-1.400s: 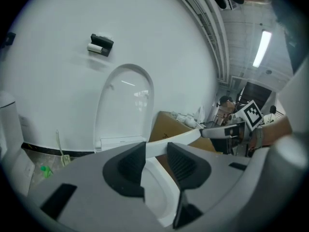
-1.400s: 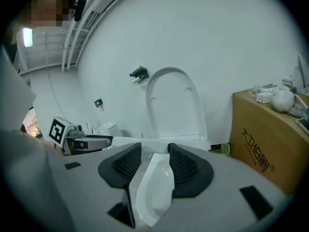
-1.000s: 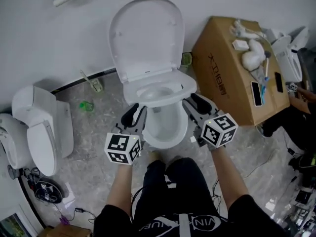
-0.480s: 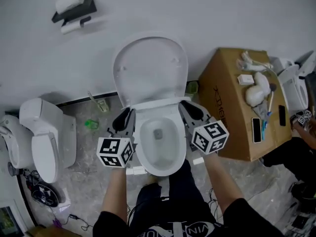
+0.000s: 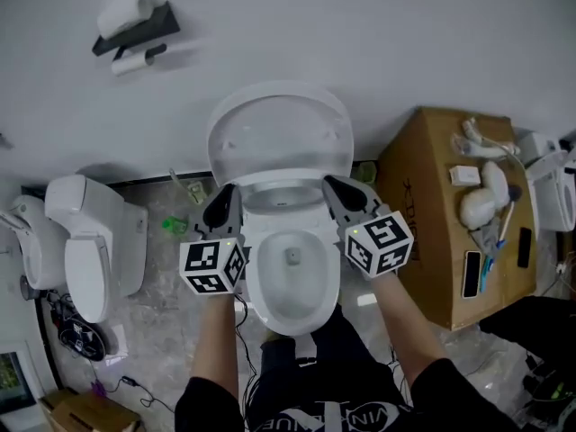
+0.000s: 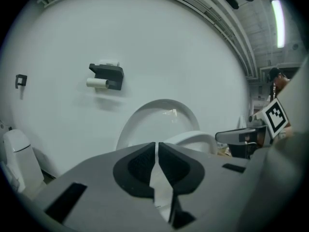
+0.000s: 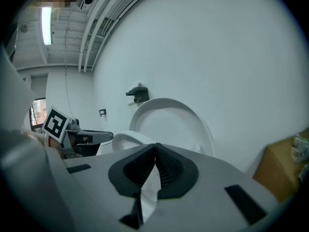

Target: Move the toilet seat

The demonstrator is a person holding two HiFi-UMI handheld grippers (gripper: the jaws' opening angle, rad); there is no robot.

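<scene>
1. The wall [image 5: 378, 43] fills the top of the head view, and its upper edge is cut off.
2. The person [image 5: 306, 394] stands over the toilet with both forearms reaching forward side by side. The legs are cut off at the lower edge.
3. The box [image 5: 423, 205] stands right of the toilet. The small things on its top are hard to make out.
4. The toilet [image 5: 256, 286] stands against the wall, its bowl rim bare.
5. A second toilet [image 5: 85, 241] stands at the left, with another fixture beside it cut by the frame.
6. The lid [image 5: 279, 138] stands raised against the wall.
7. The seat [image 5: 281, 190] is lifted off the bowl and stands tilted in front of the lid, between the two gripper tips. Whether it touches the lid cannot be told, and its hinge is hidden.
8. The left gripper [image 5: 222, 207] points forward, slightly downward, beside the seat's left edge. Its cube hides the hand. Its jaws have just been closing, and only a hairline slit is left with nothing in it.
9. The right gripper [image 5: 340, 190] mirrors it at the seat's right edge. Its jaws have just been closing and the pads now meet, empty.
10. The roll holder [image 5: 135, 27] hangs on the wall, upper left.
</scene>
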